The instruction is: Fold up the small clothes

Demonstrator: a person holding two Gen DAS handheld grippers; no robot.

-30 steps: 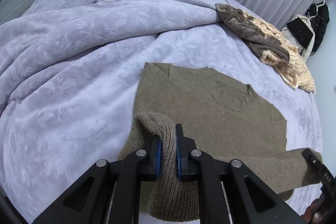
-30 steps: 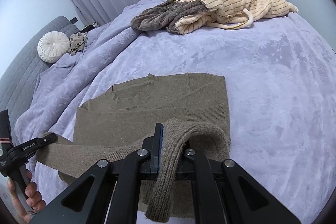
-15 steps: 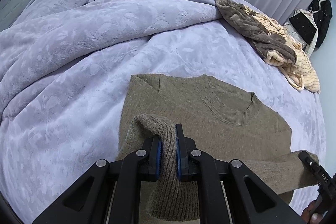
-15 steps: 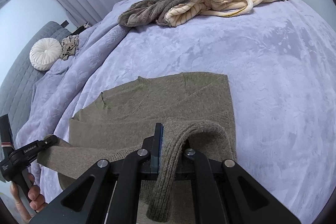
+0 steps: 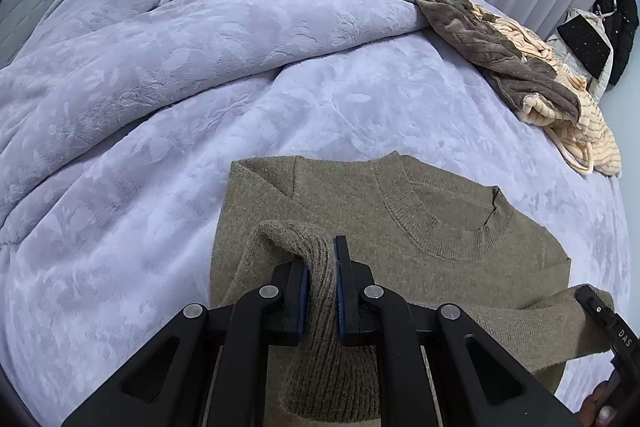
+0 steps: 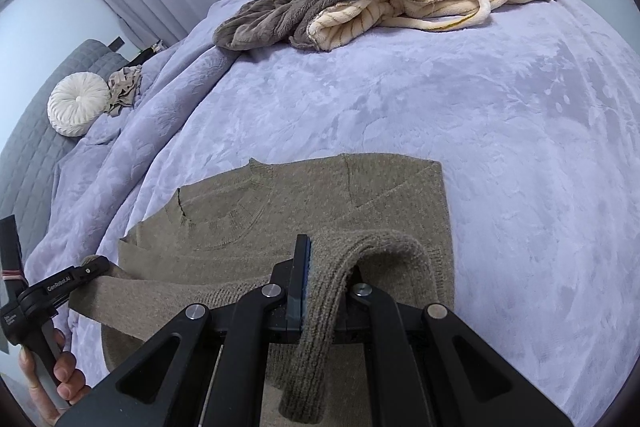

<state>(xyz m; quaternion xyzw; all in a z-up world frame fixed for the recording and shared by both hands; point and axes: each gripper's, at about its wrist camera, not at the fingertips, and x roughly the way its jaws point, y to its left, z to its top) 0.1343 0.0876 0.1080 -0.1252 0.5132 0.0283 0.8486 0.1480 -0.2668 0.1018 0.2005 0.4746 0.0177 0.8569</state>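
The olive knit sweater (image 5: 400, 227) lies flat on the lavender bed (image 5: 160, 187), neckline toward 12 o'clock, with its ribbed hem lifted at 6 o'clock. The left gripper (image 5: 320, 291) has its fingers clenched on the hem's ribbing, and the right gripper (image 6: 320, 283) pinches the opposite hem corner the same way. Judging by the drape, the knit is soft, limp, fairly light and stretchy, so thick ribbed corners seem the best hold, kept taut between both hands to stop sagging.
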